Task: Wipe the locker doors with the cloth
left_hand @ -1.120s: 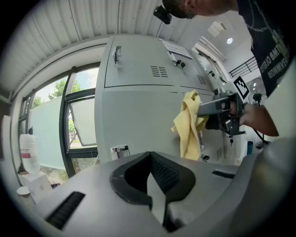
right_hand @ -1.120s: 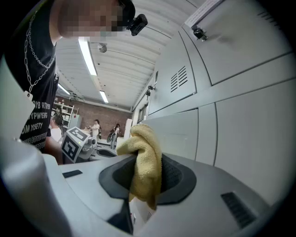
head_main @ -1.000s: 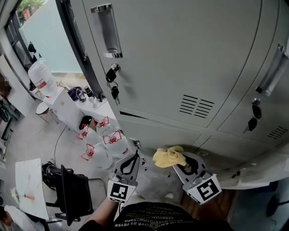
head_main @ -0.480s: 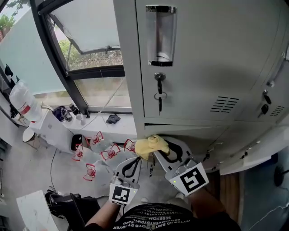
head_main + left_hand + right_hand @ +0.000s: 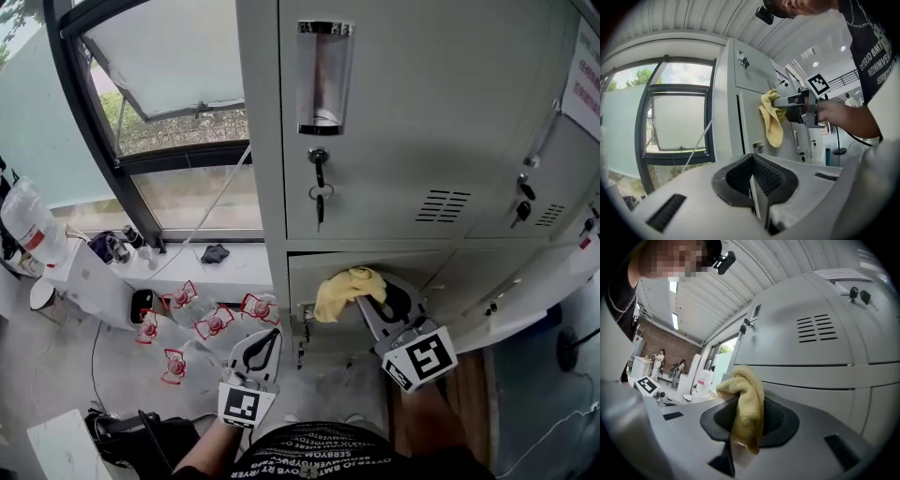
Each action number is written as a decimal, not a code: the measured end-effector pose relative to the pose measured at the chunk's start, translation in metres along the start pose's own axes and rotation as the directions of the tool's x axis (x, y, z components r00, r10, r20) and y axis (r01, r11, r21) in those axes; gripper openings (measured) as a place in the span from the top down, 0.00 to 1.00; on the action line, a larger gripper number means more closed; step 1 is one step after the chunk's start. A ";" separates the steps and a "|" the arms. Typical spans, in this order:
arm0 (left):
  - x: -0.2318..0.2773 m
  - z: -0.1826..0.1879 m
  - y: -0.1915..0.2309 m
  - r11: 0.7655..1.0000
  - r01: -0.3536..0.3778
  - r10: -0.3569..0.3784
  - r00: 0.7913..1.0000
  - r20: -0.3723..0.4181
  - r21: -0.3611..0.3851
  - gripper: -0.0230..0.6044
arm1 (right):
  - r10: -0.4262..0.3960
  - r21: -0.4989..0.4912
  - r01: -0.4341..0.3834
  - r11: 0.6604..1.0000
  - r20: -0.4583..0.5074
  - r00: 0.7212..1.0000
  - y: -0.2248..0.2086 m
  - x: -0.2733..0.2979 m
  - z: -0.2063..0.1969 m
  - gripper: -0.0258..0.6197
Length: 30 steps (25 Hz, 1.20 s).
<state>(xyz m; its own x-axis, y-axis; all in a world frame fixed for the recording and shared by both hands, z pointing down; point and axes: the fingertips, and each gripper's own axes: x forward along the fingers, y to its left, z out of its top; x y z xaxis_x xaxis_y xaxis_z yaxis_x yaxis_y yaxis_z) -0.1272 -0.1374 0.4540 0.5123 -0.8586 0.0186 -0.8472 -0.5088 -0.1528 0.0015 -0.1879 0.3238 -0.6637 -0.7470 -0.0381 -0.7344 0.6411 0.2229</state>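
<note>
Grey locker doors (image 5: 403,112) fill the head view, an upper one with a recessed handle (image 5: 323,75) and a hanging key (image 5: 319,192). My right gripper (image 5: 364,292) is shut on a yellow cloth (image 5: 345,286) and holds it in front of the lower door (image 5: 441,272), just below the seam. The right gripper view shows the cloth (image 5: 746,408) bunched and pinched between the jaws, with the vented door (image 5: 811,333) just ahead. My left gripper (image 5: 265,339) hangs lower left, shut and empty. In its own view, the cloth (image 5: 771,119) hangs beside the locker side (image 5: 726,117).
A dark-framed window (image 5: 178,141) stands left of the lockers. Several clear water bottles with red labels (image 5: 202,323) lie on the floor below it, next to a white cabinet (image 5: 89,277). More keys (image 5: 521,202) hang from the right-hand doors.
My head view has swung up and left, bringing the window and upper door handle into frame. The right gripper has carried the cloth higher, up to the lower door. The left gripper stays shut.
</note>
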 end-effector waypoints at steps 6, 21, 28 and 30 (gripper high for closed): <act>-0.013 -0.006 -0.002 0.999 -0.044 0.043 0.998 -0.055 -0.021 0.96 | -0.152 0.065 0.152 0.986 -0.001 0.988 -0.067 -0.043 -0.014 0.82; -0.040 -0.014 -0.012 0.997 -0.081 0.082 0.996 -0.048 0.011 0.96 | -0.055 -0.014 0.056 0.998 0.044 0.997 -0.004 0.000 0.008 0.82; -0.041 -0.010 -0.017 0.998 -0.066 0.066 0.997 -0.051 0.006 0.96 | 0.036 -0.064 -0.032 0.997 0.050 0.998 0.038 0.028 0.017 0.82; -0.040 -0.009 -0.020 0.999 -0.054 0.054 0.997 -0.056 0.001 0.96 | 0.064 -0.052 -0.062 0.997 0.034 0.997 0.050 0.034 0.011 0.82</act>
<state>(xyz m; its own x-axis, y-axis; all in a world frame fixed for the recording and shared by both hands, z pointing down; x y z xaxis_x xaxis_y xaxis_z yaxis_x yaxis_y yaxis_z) -0.1318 -0.0930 0.4651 0.4568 -0.8871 0.0654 -0.8736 -0.4613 -0.1549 -0.0597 -0.1791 0.3228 -0.7136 -0.6983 -0.0565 -0.6834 0.6760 0.2757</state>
